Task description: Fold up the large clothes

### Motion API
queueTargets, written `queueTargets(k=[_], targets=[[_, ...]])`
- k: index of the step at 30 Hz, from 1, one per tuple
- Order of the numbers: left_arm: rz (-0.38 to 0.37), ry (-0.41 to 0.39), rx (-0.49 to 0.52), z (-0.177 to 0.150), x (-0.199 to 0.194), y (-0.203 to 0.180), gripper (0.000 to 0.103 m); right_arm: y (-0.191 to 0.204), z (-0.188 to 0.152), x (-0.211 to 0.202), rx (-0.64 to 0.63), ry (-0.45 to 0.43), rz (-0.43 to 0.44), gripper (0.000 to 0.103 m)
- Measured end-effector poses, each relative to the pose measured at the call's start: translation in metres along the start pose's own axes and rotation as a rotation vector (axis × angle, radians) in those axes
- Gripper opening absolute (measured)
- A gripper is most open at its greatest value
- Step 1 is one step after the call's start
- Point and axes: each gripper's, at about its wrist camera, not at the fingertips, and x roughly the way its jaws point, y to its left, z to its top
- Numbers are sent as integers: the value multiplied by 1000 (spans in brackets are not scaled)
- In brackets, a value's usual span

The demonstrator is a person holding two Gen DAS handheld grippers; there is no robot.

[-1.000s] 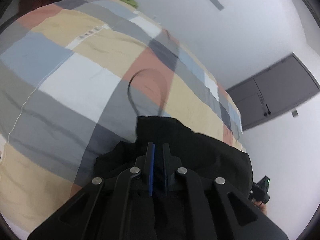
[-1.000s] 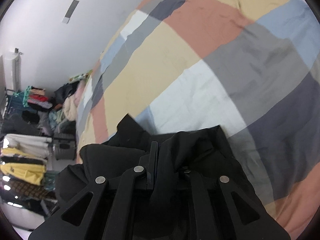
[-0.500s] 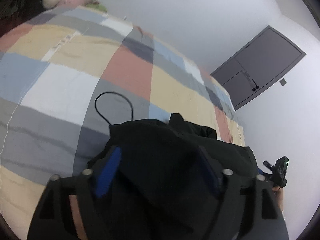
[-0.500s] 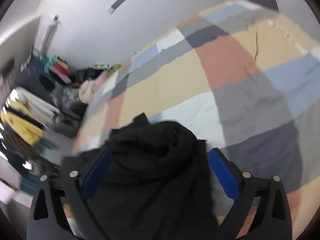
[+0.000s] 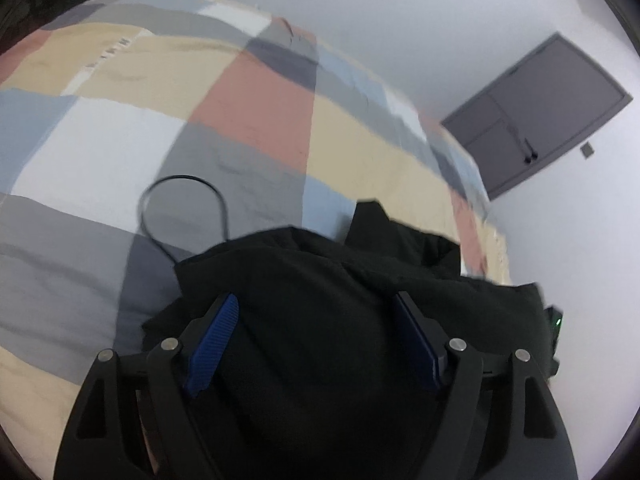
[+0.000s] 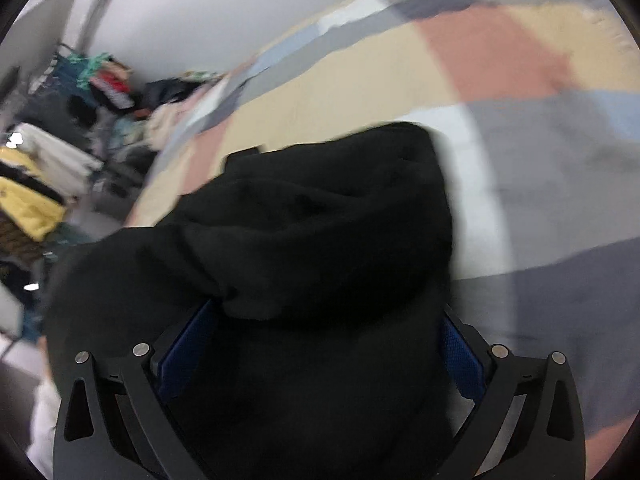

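Fingers [image 5: 214,344] on our left gripper [image 5: 316,344] stand wide apart, blue pads facing each other across a mound of the black garment [image 5: 340,300]; the cloth bulges up between them, yet neither pad presses on it. Left of that gripper, in the left wrist view, a thin black cord [image 5: 180,200] loops over a grey square of the patchwork bedspread [image 5: 120,140] and runs under the garment's edge. The garment lies bunched on the bed at the near edge, with one dark point sticking up beyond the fold. Past the bed's far right corner, a grey door [image 5: 536,120] sits in the white wall [image 5: 440,20]. At the right rim of that view, a small dark device with a green light [image 5: 557,322] peeks out from behind the cloth.

Our right gripper [image 6: 320,356] is spread wider, its fingers [image 6: 184,356] partly covered by the same black garment [image 6: 320,240], which is heaped in a rounded hump between them; the pads do not pinch it. To the left in the right wrist view, a blurred rack of hanging clothes [image 6: 36,184] and a pile of laundry [image 6: 168,112] fill the room's corner. To the right, the bedspread [image 6: 540,160] stretches away in cream, salmon, grey and pale blue squares.
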Motion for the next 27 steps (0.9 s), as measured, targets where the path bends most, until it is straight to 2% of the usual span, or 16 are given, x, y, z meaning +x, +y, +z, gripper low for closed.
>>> queueTargets(k=[1,2,3,4,5,6,7,8,9,12,18,27], targets=[[11,13,13,-1,5,-3,77,4,1,2,-12,6,15,99],[21,17,28,-2,8,-7,76,10,2,3,-39,9,21,92],[23,23,37,-4,10,-9,66,16,2,3,-62,11,22,87],[29,35,43,-4,13,-12,60,22,1,3,-85,14,24,75],[40,42,46,-5,14,-13,49,29,0,2,-112,14,21,60],[56,45,53,-6,14,-15,39,34,-1,0,-130,12,14,51],[63,44,60,-7,13,-17,33,38,-2,-1,-143,10,5,35],[74,39,72,-8,11,-20,22,45,-3,-7,-166,-2,-11,25],[85,35,81,-9,9,-22,14,51,-3,-11,-191,-17,-30,22],[124,13,118,-14,0,-33,4,69,-6,-18,-272,-46,-131,15],[174,-66,151,-18,-32,-43,0,99,-18,-41,-340,-140,-265,10],[154,-243,146,-10,-115,-65,0,134,-21,-87,-364,-303,-324,8]])
